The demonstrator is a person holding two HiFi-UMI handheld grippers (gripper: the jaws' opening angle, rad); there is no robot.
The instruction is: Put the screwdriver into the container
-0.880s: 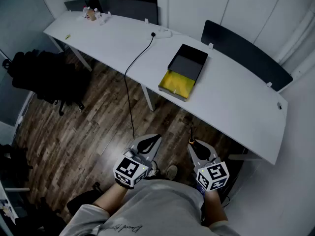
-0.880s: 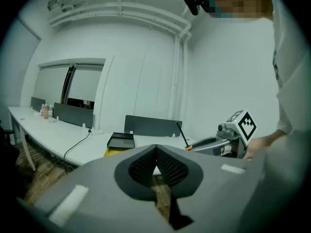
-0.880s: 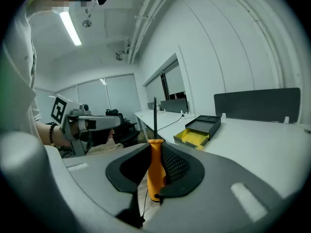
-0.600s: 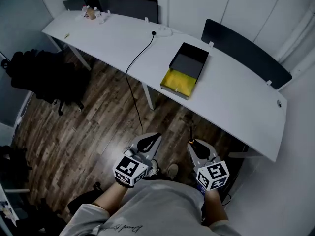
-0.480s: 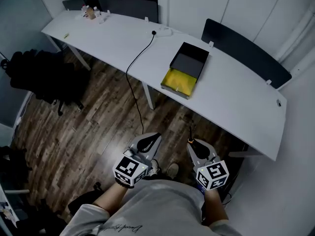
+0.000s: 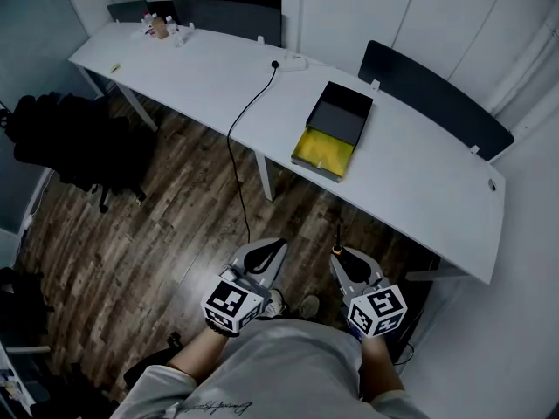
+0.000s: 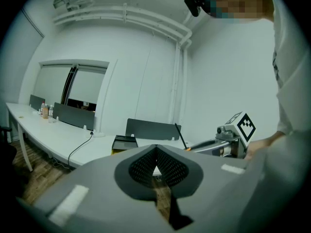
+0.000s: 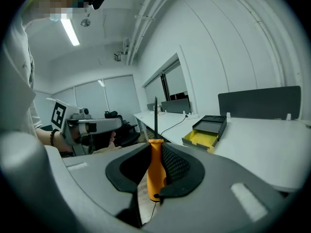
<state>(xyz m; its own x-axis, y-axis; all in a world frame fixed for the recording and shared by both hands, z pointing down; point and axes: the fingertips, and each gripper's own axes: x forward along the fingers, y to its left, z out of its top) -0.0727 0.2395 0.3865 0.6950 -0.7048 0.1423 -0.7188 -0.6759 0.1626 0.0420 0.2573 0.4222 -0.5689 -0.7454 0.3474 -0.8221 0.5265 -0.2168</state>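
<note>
Two grippers sit low and close to the person's body, over the wooden floor (image 6: 175,225), well short of the container (image 6: 339,119) on the white table (image 6: 419,177).

The left gripper (image 6: 276,245) is down and to the left of the container. Its jaws are closed tip to tip, with nothing between them.

Just right of it, almost straight below the container in the head view, the right gripper (image 6: 337,253) clamps the screwdriver (image 8: 155,165) by its handle. The handle is plain, smooth orange plastic with a rounded butt. It stands upright between the dark ribbed pads (image 8: 176,163). A thin, dark, straight shaft rises from it past the jaw tips. In the head view only a spot of orange and the slim shaft (image 6: 339,236) show.

The container is a shallow rectangular tray with black walls. The half farther from the person has a grey floor and the nearer half is bright yellow. It lies flat near the table's front edge. A black cable (image 6: 247,112) runs off the table to its left.
</note>
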